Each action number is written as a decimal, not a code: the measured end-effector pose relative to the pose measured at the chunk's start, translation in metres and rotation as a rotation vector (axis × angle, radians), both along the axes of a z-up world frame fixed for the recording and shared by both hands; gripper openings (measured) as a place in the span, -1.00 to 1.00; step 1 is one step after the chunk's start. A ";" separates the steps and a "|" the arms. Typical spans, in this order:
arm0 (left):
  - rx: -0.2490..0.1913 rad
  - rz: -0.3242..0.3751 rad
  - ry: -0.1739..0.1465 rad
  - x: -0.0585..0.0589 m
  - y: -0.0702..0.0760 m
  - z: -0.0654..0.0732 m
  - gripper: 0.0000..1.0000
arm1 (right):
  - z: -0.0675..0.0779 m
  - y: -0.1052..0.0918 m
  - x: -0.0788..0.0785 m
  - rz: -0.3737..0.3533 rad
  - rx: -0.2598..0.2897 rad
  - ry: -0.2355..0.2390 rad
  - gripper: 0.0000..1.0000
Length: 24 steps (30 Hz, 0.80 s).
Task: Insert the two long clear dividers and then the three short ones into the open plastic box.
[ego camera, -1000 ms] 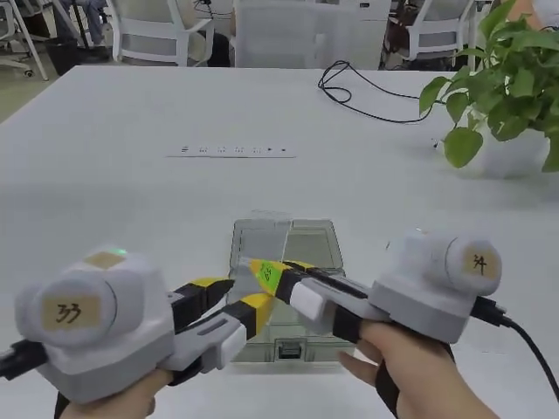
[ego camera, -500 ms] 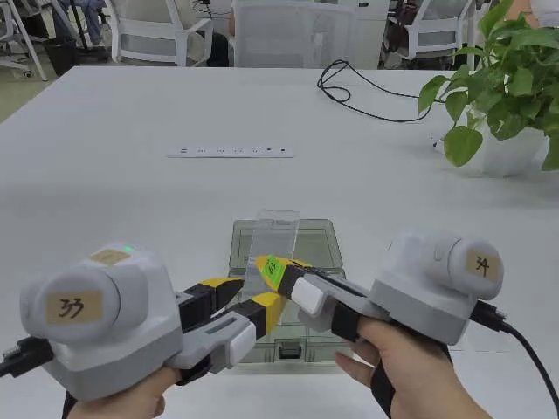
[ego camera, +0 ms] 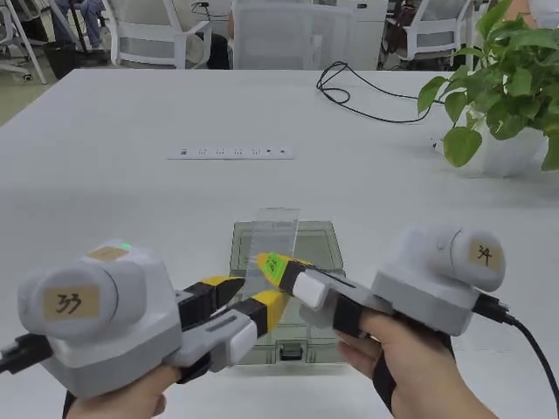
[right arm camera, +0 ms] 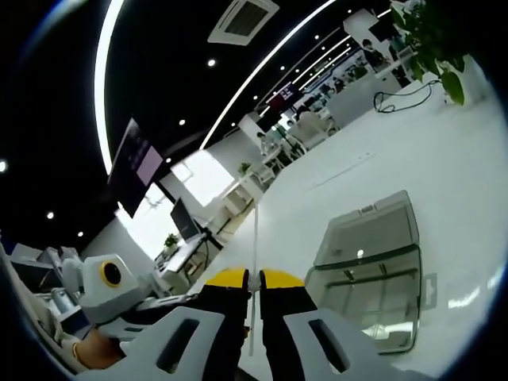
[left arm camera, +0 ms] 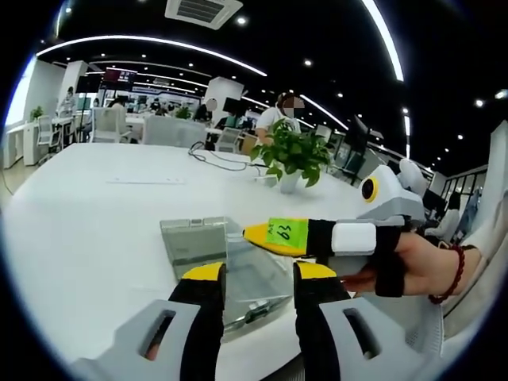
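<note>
An open clear plastic box (ego camera: 321, 246) lies on the white table in front of me, its lid folded back; it also shows as the box (left arm camera: 194, 238) and the box (right arm camera: 373, 262). My right gripper (ego camera: 269, 264) is shut on a clear divider (ego camera: 279, 231), which it holds upright over the box's left part. Edge-on, the divider (right arm camera: 255, 238) rises as a thin line between the shut right gripper (right arm camera: 254, 279) jaws. My left gripper (ego camera: 245, 295) is open and holds nothing, just left of and below the right one. The open left gripper (left arm camera: 255, 274) points at the box, with the right gripper (left arm camera: 294, 236) crossing above it.
A white power strip (ego camera: 231, 153) lies mid-table beyond the box. A potted plant (ego camera: 502, 96) stands at the right edge, with a black cable (ego camera: 367, 92) looped behind it. Chairs (ego camera: 157, 30) line the far side. A person (left arm camera: 282, 119) stands far behind the plant.
The right gripper has carried the divider slightly rightward and a little higher over the box. The left gripper has stayed open in about the same place.
</note>
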<state>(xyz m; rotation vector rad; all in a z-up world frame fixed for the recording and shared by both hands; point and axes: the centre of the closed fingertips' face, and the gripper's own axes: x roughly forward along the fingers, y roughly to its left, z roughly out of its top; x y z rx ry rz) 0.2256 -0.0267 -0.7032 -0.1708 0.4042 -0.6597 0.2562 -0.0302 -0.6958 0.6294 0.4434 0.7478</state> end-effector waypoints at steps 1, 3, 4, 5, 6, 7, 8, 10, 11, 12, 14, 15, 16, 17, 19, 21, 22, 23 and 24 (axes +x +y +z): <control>0.007 -0.001 -0.009 0.000 0.001 0.001 -0.31 | -0.002 -0.002 0.001 -0.008 -0.012 0.017 -0.87; 0.038 -0.015 -0.029 -0.001 0.003 0.001 -0.23 | -0.004 -0.004 0.001 -0.013 -0.029 0.031 -0.87; 0.059 -0.022 -0.046 -0.001 0.005 0.002 -0.22 | -0.008 -0.006 0.002 -0.018 -0.048 0.044 -0.87; 0.078 -0.026 -0.057 -0.001 0.007 0.002 -0.21 | -0.009 -0.007 0.002 -0.018 -0.057 0.050 -0.87; 0.095 -0.032 -0.061 -0.001 0.008 0.001 -0.16 | -0.010 -0.008 0.002 -0.020 -0.060 0.060 -0.87; 0.114 -0.035 -0.067 -0.002 0.010 0.000 -0.10 | -0.012 -0.010 0.003 -0.025 -0.068 0.072 -0.87; 0.131 -0.043 -0.080 -0.002 0.012 0.000 -0.06 | -0.014 -0.012 0.003 -0.030 -0.078 0.089 -0.87; 0.149 -0.053 -0.096 -0.004 0.014 0.000 0.00 | -0.017 -0.015 0.003 -0.039 -0.097 0.111 -0.87; 0.144 -0.055 -0.096 -0.005 0.016 0.000 0.04 | -0.022 -0.017 0.002 -0.034 -0.120 0.142 -0.87; 0.137 -0.060 -0.100 -0.005 0.016 0.001 0.07 | -0.025 -0.018 0.002 -0.033 -0.141 0.156 -0.87; 0.138 -0.067 -0.108 -0.006 0.018 0.000 0.16 | -0.027 -0.021 0.005 -0.042 -0.168 0.157 -0.87; 0.152 -0.070 -0.111 -0.006 0.020 -0.001 0.19 | -0.030 -0.025 0.006 -0.053 -0.187 0.178 -0.87; 0.163 -0.074 -0.113 -0.006 0.021 -0.002 0.22 | -0.030 -0.026 0.006 -0.056 -0.190 0.187 -0.87; 0.174 -0.074 -0.116 -0.006 0.022 -0.003 0.24 | -0.032 -0.027 0.007 -0.058 -0.198 0.198 -0.87; 0.202 -0.080 -0.125 -0.006 0.025 -0.005 0.32 | -0.037 -0.032 0.007 -0.072 -0.229 0.234 -0.87; 0.221 -0.083 -0.139 -0.006 0.027 -0.006 0.38 | -0.042 -0.037 0.008 -0.080 -0.251 0.268 -0.87; 0.232 -0.085 -0.143 -0.006 0.029 -0.007 0.40 | -0.045 -0.038 0.008 -0.077 -0.263 0.286 -0.87; 0.240 -0.085 -0.147 -0.005 0.030 -0.008 0.43 | -0.046 -0.039 0.009 -0.077 -0.264 0.292 -0.87; 0.243 -0.087 -0.152 -0.005 0.031 -0.008 0.47 | -0.050 -0.042 0.009 -0.080 -0.277 0.315 -0.87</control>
